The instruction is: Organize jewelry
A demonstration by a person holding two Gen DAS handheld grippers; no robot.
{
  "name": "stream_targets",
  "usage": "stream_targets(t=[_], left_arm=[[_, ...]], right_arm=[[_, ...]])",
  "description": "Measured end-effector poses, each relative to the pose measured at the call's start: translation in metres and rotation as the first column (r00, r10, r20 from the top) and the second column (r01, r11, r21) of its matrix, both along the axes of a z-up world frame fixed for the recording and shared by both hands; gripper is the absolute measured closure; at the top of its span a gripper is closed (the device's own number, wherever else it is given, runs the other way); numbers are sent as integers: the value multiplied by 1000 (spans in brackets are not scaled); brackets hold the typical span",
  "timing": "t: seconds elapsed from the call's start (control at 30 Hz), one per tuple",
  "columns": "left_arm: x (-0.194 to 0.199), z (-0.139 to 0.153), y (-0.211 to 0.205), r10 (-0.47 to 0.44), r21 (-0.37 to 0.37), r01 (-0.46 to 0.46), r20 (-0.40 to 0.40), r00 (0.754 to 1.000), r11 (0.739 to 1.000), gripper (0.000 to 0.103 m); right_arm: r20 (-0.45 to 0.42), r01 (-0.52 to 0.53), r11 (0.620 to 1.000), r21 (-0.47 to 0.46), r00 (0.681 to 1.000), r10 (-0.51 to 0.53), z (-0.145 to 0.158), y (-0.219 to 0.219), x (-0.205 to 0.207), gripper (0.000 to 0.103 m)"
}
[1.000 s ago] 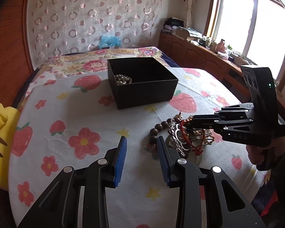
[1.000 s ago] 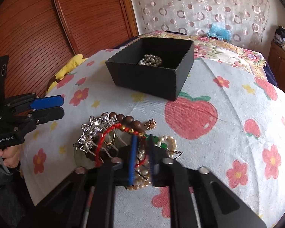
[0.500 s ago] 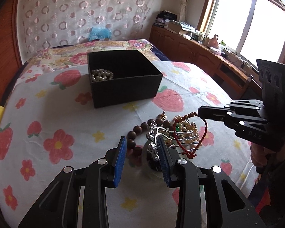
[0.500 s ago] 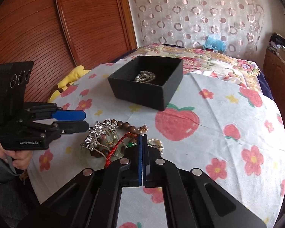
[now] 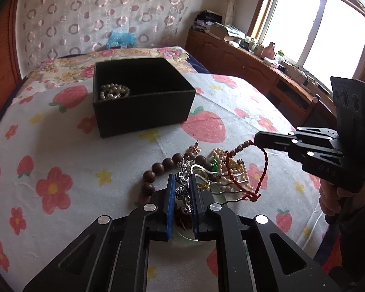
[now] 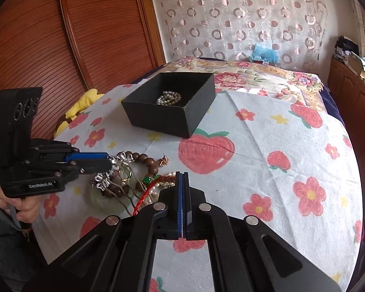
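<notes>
Black box (image 5: 143,112), open-topped, beyond both tools on the strawberry-print bed cover (image 5: 60,150); holds one coiled pearl strand (image 5: 114,92). Jewelry pile (image 5: 206,172) just ahead of the tools. Left tool (image 5: 182,182) closing, silver floral piece (image 5: 183,189) between its pads, long axis along the fingers. Right tool (image 6: 182,177) clenched on red cord bracelet (image 5: 253,170), whose loop hangs below its tip.
</notes>
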State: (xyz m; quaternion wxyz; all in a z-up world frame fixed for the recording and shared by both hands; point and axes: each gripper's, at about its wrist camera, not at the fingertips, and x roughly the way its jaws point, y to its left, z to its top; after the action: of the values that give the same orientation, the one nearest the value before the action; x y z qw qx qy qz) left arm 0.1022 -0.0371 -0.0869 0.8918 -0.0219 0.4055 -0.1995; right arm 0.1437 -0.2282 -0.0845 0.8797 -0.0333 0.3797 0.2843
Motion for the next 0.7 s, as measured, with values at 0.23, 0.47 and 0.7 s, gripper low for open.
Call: stream_targets(t=[0.23, 0.47, 0.7], left_arm=[[-11, 32, 1, 19, 42, -24, 122, 992, 999, 102], [-21, 56, 3, 35, 77, -54, 227, 973, 996, 102], [-16, 60, 14, 59, 89, -84, 258, 964, 992, 102]], right_arm=[[0, 3, 1000, 0, 1000, -3, -2, -1, 0, 103], [1, 4, 1000, 0, 1000, -4, -2, -1, 1, 103], [2, 0, 1000, -2, 1000, 0, -3, 1, 1, 103]])
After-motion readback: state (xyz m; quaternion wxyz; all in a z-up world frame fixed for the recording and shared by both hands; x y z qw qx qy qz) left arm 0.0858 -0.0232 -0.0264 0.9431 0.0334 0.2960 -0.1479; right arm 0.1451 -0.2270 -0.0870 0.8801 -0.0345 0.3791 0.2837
